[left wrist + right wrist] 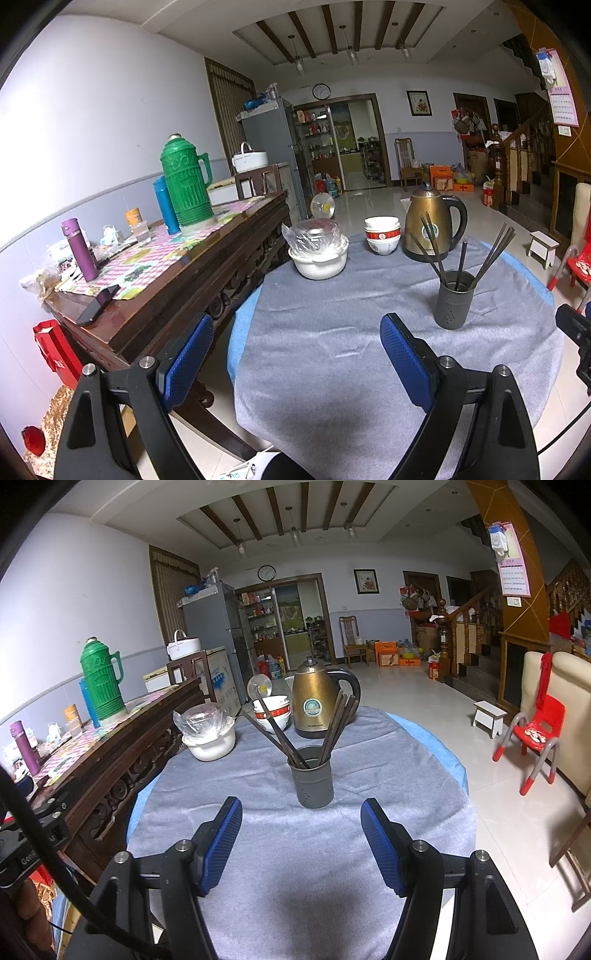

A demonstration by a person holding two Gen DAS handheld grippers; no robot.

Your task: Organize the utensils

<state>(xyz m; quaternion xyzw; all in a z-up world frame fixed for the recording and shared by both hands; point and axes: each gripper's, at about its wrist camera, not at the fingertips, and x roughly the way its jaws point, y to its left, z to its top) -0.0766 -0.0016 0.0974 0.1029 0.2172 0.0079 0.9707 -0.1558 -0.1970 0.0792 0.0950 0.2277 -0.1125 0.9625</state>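
Note:
A dark grey utensil holder (453, 300) (311, 777) stands upright on the grey tablecloth (332, 332) (295, 849). Several dark chopsticks (493, 254) (338, 723) stand in it, fanned out left and right. My left gripper (297, 334) is open and empty, low over the cloth, left of and nearer than the holder. My right gripper (301, 818) is open and empty, right in front of the holder, which lies between the lines of its blue pads (221, 845). Part of the right gripper shows at the right edge of the left wrist view (576, 332).
Behind the holder stand a brass-coloured kettle (430, 223) (321, 703), stacked red-and-white bowls (382, 234) (273, 710) and a white pot with a plastic-wrapped lid (319, 254) (208, 736). A dark wooden sideboard (177, 280) (110, 760) with a green thermos (186, 184) stands left. A red child's chair (535, 734) stands right.

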